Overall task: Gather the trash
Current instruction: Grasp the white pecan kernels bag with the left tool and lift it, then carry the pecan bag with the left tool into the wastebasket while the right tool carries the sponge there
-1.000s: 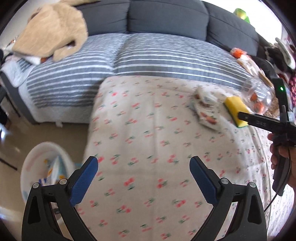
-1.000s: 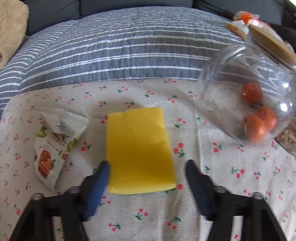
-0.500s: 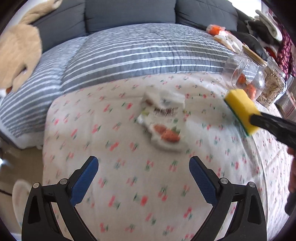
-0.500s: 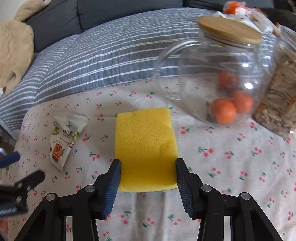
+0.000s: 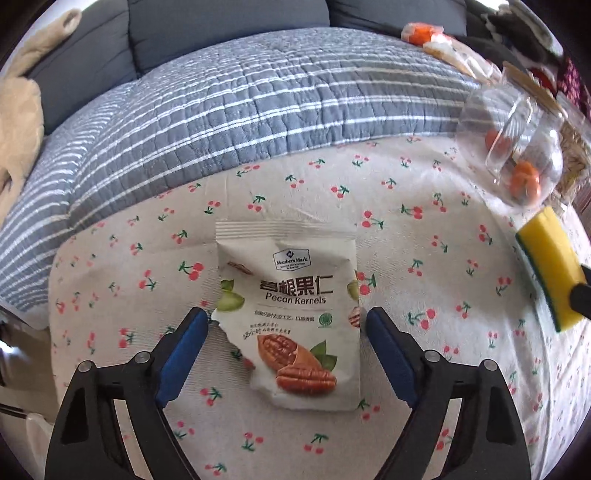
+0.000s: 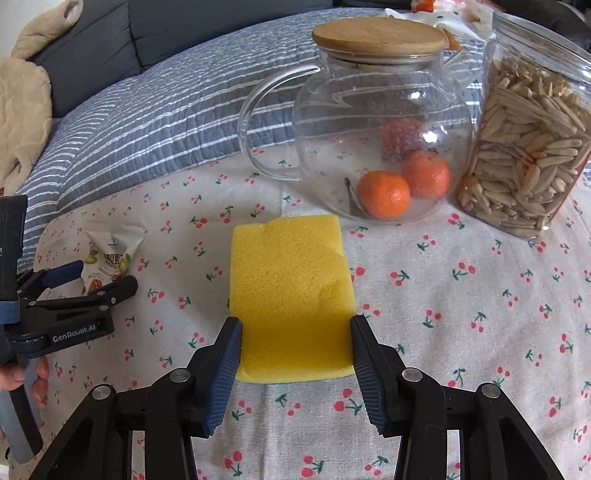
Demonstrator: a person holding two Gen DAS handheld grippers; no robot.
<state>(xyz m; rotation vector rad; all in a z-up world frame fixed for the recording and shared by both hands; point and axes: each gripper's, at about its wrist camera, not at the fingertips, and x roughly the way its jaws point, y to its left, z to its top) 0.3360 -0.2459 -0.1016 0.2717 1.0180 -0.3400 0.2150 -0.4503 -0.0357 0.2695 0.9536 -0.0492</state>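
Observation:
A torn white pecan snack packet (image 5: 291, 306) lies flat on the cherry-print tablecloth (image 5: 424, 258). My left gripper (image 5: 286, 325) is open, one blue finger on each side of the packet's lower half, close to its edges. A yellow sponge (image 6: 290, 291) with a green underside is clamped between the pads of my right gripper (image 6: 295, 332), lifted a little off the cloth. The sponge (image 5: 550, 267) shows at the right edge of the left wrist view. The packet (image 6: 107, 254) and my left gripper (image 6: 94, 280) appear at the far left of the right wrist view.
A glass teapot (image 6: 373, 122) with a wooden lid holds oranges just beyond the sponge. A clear jar of seeds (image 6: 528, 140) stands to its right. A striped grey quilt (image 5: 240, 110) and dark sofa (image 5: 229, 26) lie behind the table. A hand (image 6: 26, 380) grips the left tool.
My left gripper has swung onto the packet and now straddles it. My right gripper shut on the sponge, raised it, and drew back from the teapot.

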